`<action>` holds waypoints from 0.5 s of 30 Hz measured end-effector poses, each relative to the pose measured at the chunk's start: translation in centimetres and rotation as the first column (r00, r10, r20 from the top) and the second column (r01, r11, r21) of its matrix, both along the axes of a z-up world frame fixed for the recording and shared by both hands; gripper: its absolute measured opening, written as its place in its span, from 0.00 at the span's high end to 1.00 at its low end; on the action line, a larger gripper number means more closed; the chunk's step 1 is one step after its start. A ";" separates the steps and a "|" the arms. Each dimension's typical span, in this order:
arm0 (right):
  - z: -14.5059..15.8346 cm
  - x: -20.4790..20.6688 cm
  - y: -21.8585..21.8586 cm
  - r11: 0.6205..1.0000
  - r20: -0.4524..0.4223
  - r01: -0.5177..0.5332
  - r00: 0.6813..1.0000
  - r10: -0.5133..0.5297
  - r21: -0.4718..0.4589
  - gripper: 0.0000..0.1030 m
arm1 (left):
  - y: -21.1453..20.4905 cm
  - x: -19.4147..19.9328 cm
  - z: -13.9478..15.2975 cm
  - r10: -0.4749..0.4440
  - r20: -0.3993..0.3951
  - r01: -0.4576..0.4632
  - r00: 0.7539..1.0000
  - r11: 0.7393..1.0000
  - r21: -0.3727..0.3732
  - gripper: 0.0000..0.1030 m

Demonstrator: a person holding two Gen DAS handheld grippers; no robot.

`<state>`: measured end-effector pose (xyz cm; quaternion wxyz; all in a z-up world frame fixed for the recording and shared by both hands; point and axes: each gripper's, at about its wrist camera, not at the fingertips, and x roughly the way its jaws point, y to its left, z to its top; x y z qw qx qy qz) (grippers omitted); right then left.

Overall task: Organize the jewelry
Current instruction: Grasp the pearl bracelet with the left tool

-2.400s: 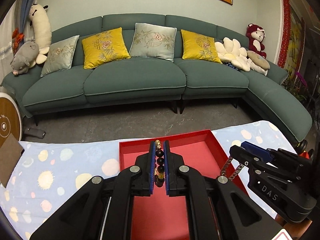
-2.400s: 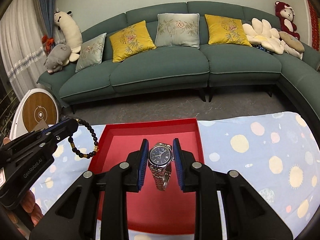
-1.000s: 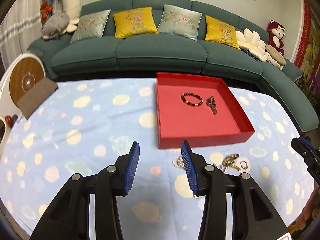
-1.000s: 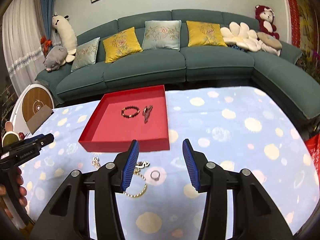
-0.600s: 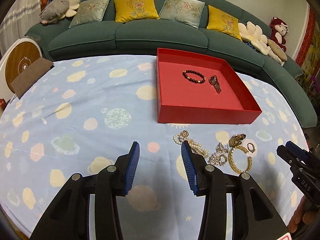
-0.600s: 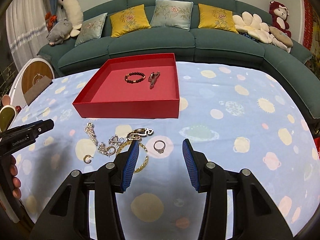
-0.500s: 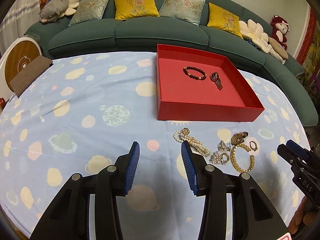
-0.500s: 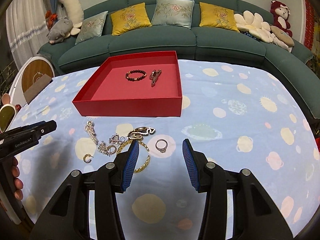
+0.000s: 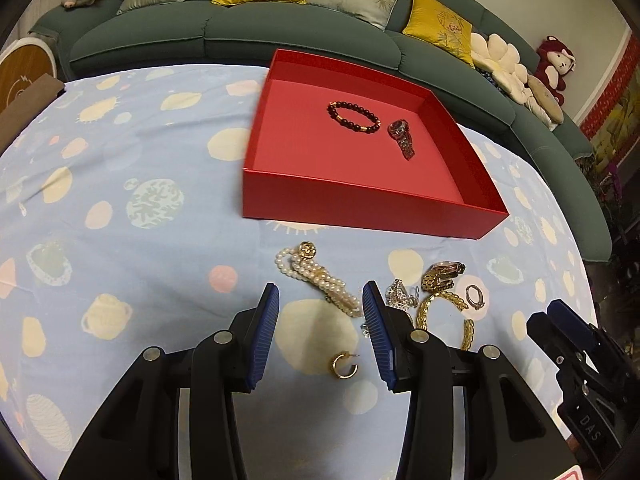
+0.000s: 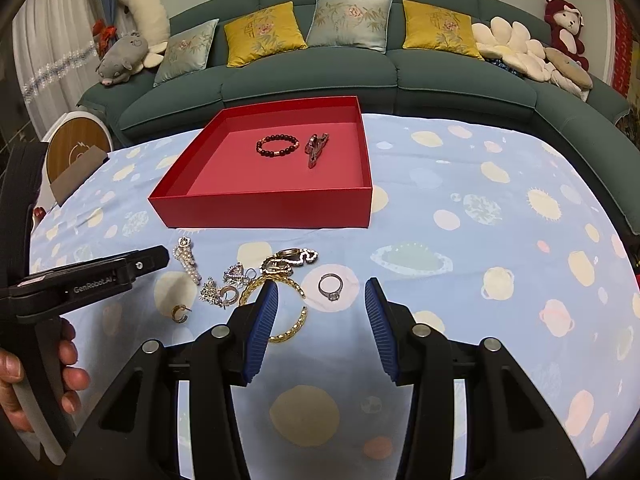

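In the tray [image 9: 372, 204]: beaded bracelet [image 9: 353, 117], watch [image 9: 402, 138] beside it on the right. Before the tray, on the counter [image 9: 120, 240]: loose jewelry [image 9: 440, 296].

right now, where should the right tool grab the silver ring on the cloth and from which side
Take the silver ring across its thin band, coming straight down from above. It lies flat on the blue cloth, apart from the gold chain bracelet, with its stone setting at the near edge. The open right tool is probably best placed for this.
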<state>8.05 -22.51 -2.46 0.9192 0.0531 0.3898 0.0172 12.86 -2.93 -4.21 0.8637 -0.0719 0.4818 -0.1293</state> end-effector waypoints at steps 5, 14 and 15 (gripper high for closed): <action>-0.2 0.1 -0.1 1.000 -0.005 0.001 1.000 -0.001 0.000 0.58 | -1.9 1.6 -1.5 -0.010 -0.011 0.010 1.000 0.999 0.030 0.59; -0.7 1.2 0.2 1.000 -0.025 -0.005 1.000 0.006 0.013 0.58 | -1.0 1.6 -2.6 0.001 0.001 -0.001 1.000 0.995 0.098 0.82; -0.7 1.4 0.3 1.000 -0.028 -0.007 1.000 0.008 0.019 0.58 | -0.7 1.5 -2.6 0.001 0.000 -0.001 1.000 0.996 0.094 0.85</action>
